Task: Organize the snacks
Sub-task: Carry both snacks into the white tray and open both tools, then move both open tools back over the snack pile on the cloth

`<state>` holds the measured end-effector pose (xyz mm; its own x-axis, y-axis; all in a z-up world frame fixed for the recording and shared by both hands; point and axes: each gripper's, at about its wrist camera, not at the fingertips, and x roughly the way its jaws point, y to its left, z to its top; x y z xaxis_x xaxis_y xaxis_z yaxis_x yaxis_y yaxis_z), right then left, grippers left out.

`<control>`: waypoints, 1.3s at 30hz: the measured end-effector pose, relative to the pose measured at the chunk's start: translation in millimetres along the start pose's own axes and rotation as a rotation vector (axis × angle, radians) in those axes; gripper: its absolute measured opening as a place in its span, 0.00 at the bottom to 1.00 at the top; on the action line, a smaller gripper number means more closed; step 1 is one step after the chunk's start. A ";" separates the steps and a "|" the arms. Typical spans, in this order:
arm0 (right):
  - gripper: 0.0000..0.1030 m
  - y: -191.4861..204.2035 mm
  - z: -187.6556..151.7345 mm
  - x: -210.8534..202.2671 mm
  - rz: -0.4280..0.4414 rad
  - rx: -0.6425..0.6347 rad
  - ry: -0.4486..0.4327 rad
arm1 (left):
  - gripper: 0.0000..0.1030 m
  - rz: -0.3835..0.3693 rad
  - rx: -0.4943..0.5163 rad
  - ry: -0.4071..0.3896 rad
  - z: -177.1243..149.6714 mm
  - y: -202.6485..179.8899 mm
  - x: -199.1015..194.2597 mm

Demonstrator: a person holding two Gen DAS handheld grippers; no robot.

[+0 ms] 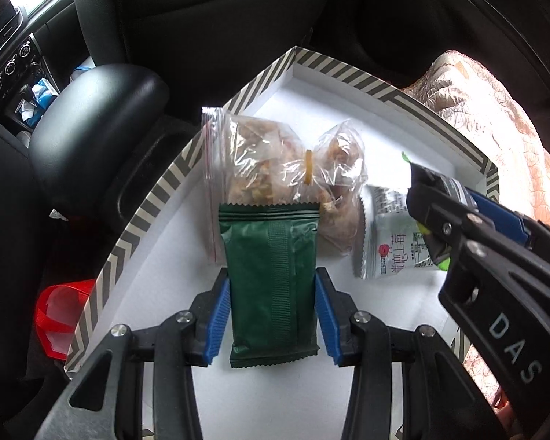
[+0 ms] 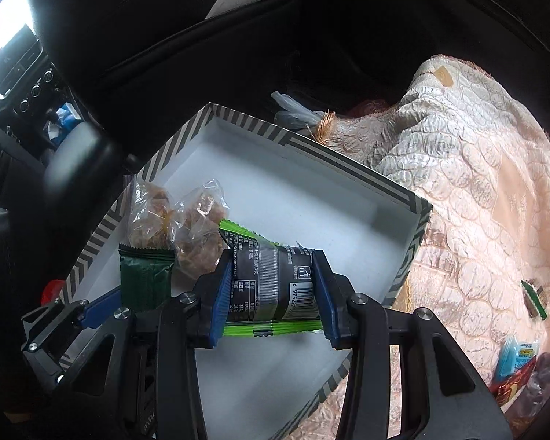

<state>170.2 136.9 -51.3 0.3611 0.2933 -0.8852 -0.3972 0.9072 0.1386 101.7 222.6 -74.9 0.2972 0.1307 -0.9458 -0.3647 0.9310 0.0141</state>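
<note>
Now the green packet (image 1: pixel 273 286) lies loosely between the left gripper (image 1: pixel 273 315) pads.

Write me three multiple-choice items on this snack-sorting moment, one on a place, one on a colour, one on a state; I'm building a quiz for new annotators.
1. Where does the clear bag of snacks lie?
A. On the quilted cover
B. Inside the striped box
C. On the armrest

2. What colour is the packet between the left claw's fingers?
A. Dark green
B. Red
C. Yellow

3. What is the right claw doing?
A. Hanging open and empty
B. Gripping the box rim
C. Shut on a black packet with lime-green ends

Key: 1 B, the bag rests on the box's white floor. 2 A, the wrapper is dark green. 3 C, both blue pads press its sides.
</note>
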 end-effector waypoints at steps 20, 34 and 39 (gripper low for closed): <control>0.63 -8.3 -4.5 -14.9 0.143 0.079 -0.049 | 0.76 0.010 -0.046 0.017 -7.2 11.3 -0.9; 0.64 -58.1 -55.0 -69.4 0.141 0.199 -0.127 | 0.84 -0.003 0.062 -0.132 -26.1 -24.2 -57.9; 0.64 -85.8 -83.3 -99.1 0.080 0.241 -0.200 | 0.87 -0.087 0.107 -0.122 -38.4 -47.3 -68.0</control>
<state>98.1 4.9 -12.4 0.5050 0.3982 -0.7658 -0.2284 0.9173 0.3263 64.8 156.5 -23.7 0.4306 0.0821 -0.8988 -0.2390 0.9707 -0.0258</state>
